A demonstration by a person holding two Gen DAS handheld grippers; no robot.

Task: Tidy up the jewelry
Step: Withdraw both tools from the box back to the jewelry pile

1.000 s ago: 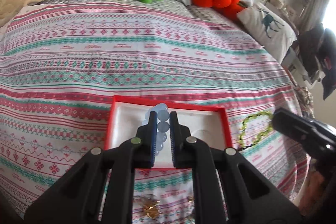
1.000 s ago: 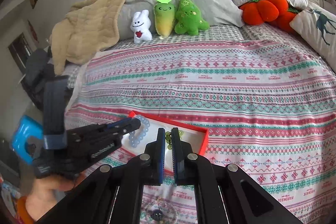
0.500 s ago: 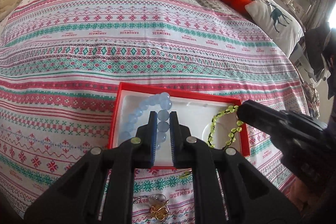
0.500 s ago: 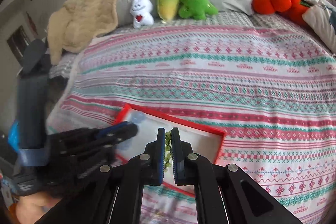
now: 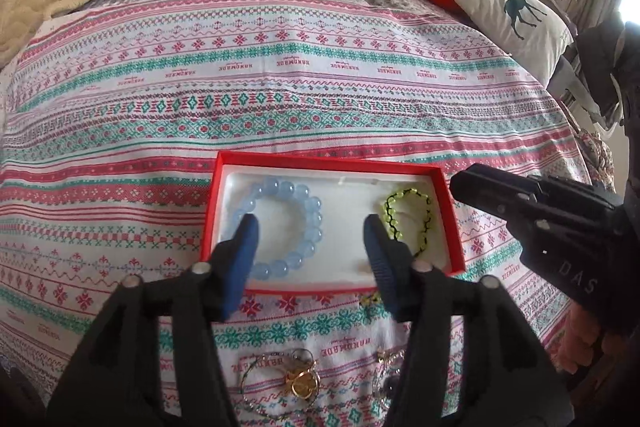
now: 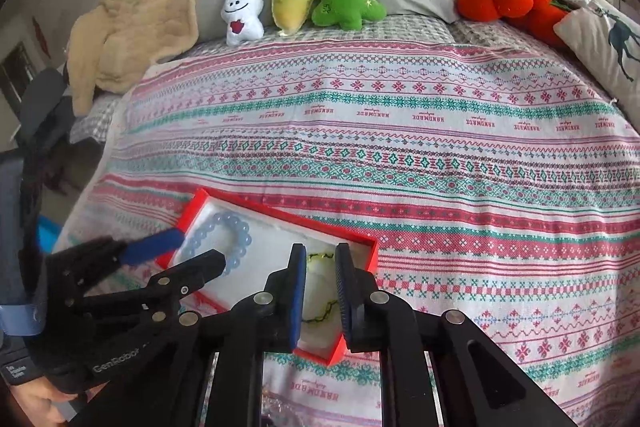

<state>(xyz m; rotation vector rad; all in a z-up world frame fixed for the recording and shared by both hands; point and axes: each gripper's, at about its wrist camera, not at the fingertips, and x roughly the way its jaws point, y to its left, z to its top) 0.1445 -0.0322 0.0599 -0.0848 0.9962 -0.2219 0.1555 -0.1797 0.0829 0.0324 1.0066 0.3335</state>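
Left wrist view: blue bracelet [image 5: 286,227] and green bracelet [image 5: 408,223] inside red box [image 5: 320,163]; left gripper [image 5: 310,231] and right gripper [image 6: 320,263] spread, empty; gold trinkets [image 5: 298,377] just outside box, probably next.

In the right wrist view, the right claw [image 6: 320,291] covers most of the green bracelet [image 6: 320,259], leaving only slivers between its fingers. In the left wrist view, the gold trinkets [image 5: 300,379] at the bottom centre are partly hidden behind the left claw [image 5: 310,247], and too tangled to identify. The right claw's own tips cannot be made out there, at the right of the frame.
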